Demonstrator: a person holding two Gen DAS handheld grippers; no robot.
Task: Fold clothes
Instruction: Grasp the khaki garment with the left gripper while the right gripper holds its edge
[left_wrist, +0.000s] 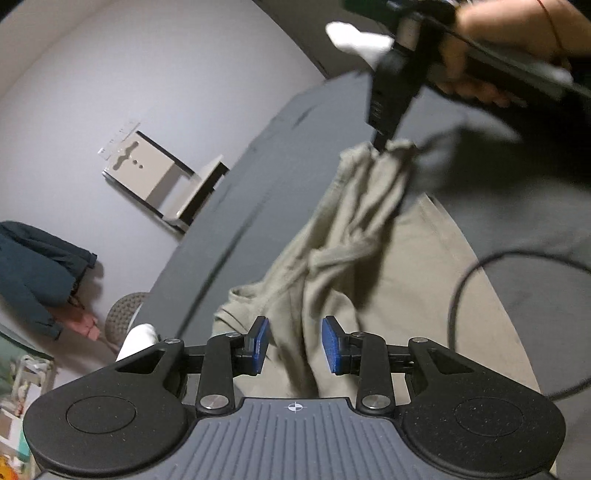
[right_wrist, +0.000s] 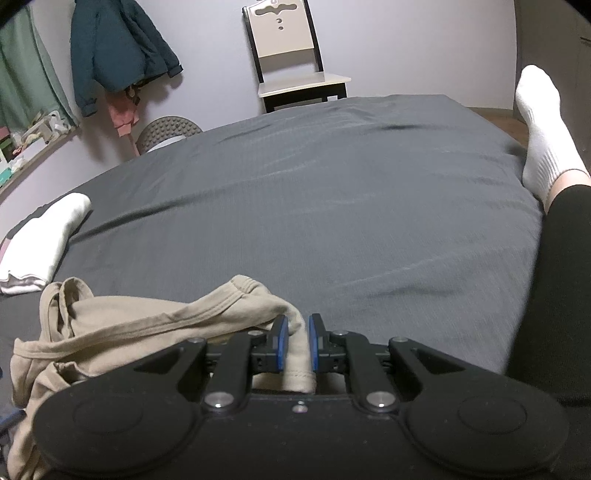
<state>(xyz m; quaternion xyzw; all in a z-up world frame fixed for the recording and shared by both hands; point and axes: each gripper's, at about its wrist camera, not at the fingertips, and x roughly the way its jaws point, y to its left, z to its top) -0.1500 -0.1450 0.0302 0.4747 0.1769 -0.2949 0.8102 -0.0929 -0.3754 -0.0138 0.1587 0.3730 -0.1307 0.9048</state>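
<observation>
A: What lies around the khaki garment (right_wrist: 122, 325)?

B: It sits bunched on a bed covered by a dark grey sheet (right_wrist: 314, 192). Beyond the far edge of the bed stands a pale chair (right_wrist: 291, 55) against the wall. Toward the chair's left hang a teal jacket (right_wrist: 118, 48) and a green garment (right_wrist: 26, 70), with a pink piece under the jacket. A folded white cloth (right_wrist: 40, 240) rests on the bed, just past the khaki garment. A person's foot in a white sock (right_wrist: 539, 136) and a leg in black lie along the bed's right side.

A: And the grippers?

B: The right gripper (right_wrist: 295, 341) has its blue pads closed narrowly on a fold of the garment's hem, cloth pinched between them. In the left wrist view it shows as a dark tool held by a hand (left_wrist: 491, 48), lifting a peak of the garment (left_wrist: 354, 236) off the bed. The left gripper (left_wrist: 295, 343) stands wide apart, with fabric lying beneath the gap; I cannot tell whether the pads touch it.

A: Anything unclear?

B: The lifted cloth and the hand are motion-blurred. A black cable (left_wrist: 480, 280) loops across the garment's right side, cut off by the frame. The gripper bodies hide the garment's near part in both views.
</observation>
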